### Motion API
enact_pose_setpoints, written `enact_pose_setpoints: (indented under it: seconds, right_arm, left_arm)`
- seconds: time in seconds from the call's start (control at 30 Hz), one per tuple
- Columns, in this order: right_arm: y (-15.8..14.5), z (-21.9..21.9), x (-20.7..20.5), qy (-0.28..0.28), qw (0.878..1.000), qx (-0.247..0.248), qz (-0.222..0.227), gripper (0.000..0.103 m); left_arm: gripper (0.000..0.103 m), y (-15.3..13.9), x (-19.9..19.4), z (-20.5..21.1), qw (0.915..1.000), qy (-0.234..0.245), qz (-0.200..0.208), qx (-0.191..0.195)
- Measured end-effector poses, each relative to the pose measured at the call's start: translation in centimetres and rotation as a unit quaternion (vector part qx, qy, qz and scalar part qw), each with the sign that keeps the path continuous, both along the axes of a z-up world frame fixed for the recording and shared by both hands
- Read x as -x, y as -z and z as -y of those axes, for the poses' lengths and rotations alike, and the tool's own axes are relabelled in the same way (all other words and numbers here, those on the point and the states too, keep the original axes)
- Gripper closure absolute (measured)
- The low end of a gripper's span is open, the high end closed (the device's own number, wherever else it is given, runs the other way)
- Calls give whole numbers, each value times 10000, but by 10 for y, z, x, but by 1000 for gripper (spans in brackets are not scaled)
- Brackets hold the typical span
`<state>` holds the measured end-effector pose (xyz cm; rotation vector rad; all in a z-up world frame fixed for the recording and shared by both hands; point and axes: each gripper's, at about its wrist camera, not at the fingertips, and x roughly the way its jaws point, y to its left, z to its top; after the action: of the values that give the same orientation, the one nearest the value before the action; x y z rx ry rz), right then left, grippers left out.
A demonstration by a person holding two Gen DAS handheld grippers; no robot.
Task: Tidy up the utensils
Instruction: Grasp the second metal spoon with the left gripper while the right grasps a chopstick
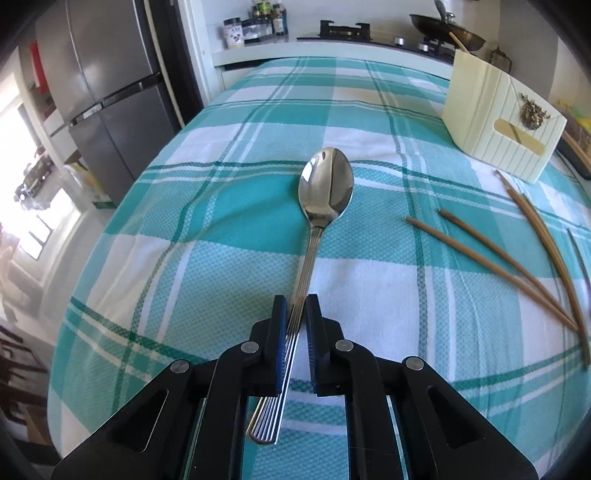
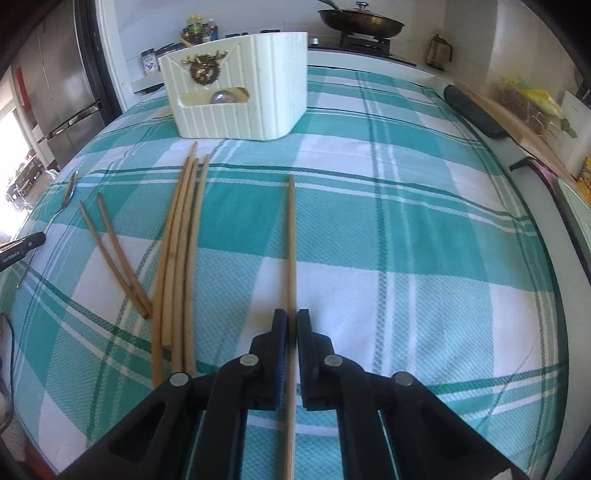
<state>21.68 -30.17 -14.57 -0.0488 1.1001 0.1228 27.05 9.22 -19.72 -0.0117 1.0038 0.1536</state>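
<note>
- The ribbed handle of a shiny stainless-steel spoon (image 1: 325,184) is clamped between the blue-padded fingers of the left claw (image 1: 296,301); the bowl is seen facing up and pointing away from the camera, over a teal-and-white checked cloth (image 1: 221,258) that covers the desk.
- Whether the bowl of the spoon rests on the cloth or is held just above it cannot be told.
- A single long pale wooden chopstick (image 2: 291,240) is gripped by the right claw (image 2: 291,315), with its fingers closed tight on the shaft; the stick is shown running straight ahead along the cloth.
- To the left of the held chopstick, in the right wrist view, a bundle of long pale bamboo chopsticks (image 2: 181,240) is laid lengthwise, the sticks touching one another.
- Further left, a pair of shorter dark brown chopsticks (image 2: 114,254) is laid at a slant, their near ends meeting beside the bundle.
- A cream ribbed plastic utensil holder with a gold deer-head ornament (image 2: 240,85) is stood at the far side of the desk, beyond the bundle's tips; a round metal spoon bowl is visible through its front slot.
- A dark frying pan (image 2: 360,24) is seen on the stove behind the desk.
</note>
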Motion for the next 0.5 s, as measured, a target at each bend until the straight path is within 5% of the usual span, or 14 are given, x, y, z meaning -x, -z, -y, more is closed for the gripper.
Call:
enact_pose_setpoints:
  seconds: [0.13, 0.2, 0.27, 0.3, 0.5]
  right_arm:
    - [-2, 22, 11, 240, 9997, 75, -57, 98]
    - [-4, 33, 16, 353, 9992, -191, -47, 94]
    - [-3, 40, 16, 397, 9985, -352, -90, 75]
    - [-3, 41, 17, 367, 9984, -417, -71, 62]
    - [0, 34, 12, 149, 9992, -358, -63, 60]
  left_arm:
    - [92, -2, 9, -5, 9995, 233, -51, 217]
    - [68, -2, 10, -9, 9986, 359, -41, 390]
    - [40, -2, 8, -11, 9976, 454, -27, 522]
    - [35, -3, 9, -12, 9973, 481, 7, 562]
    - [30, 2, -8, -9, 9966, 732, -85, 355]
